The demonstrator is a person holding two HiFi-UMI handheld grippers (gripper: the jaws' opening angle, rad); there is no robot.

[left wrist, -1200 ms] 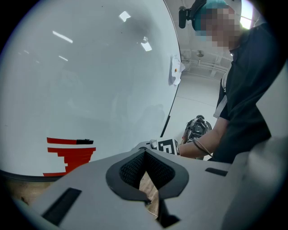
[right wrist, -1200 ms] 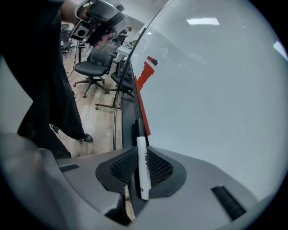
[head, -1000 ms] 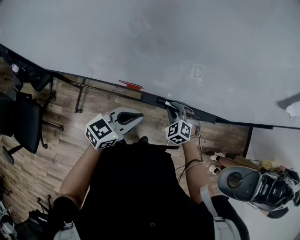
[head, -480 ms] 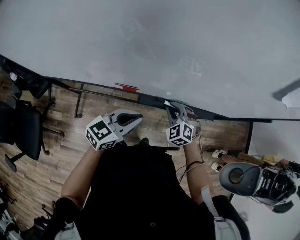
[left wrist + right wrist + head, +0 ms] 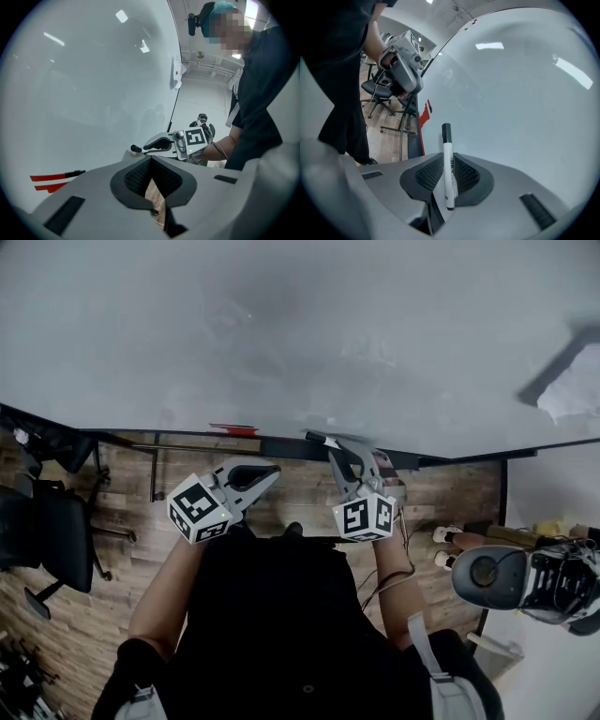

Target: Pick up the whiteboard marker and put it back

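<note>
Right gripper view: right claw (image 5: 447,177) is partly closed on the whiteboard marker (image 5: 446,140), white barrel pinched between the pads, black cap poking forward toward the whiteboard (image 5: 511,93). Left claw (image 5: 151,161) has its tips together with nothing in it, held beside the right one. Beyond both, head view shows the dark tray ledge (image 5: 281,444) under the board with a red item (image 5: 232,428) on it. Pick-up looks done; marker is off the ledge, putting it back is left.

the white, black-capped whiteboard marker (image 5: 448,161) is clamped in the right tool (image 5: 447,180), cap pointing forward.
</note>
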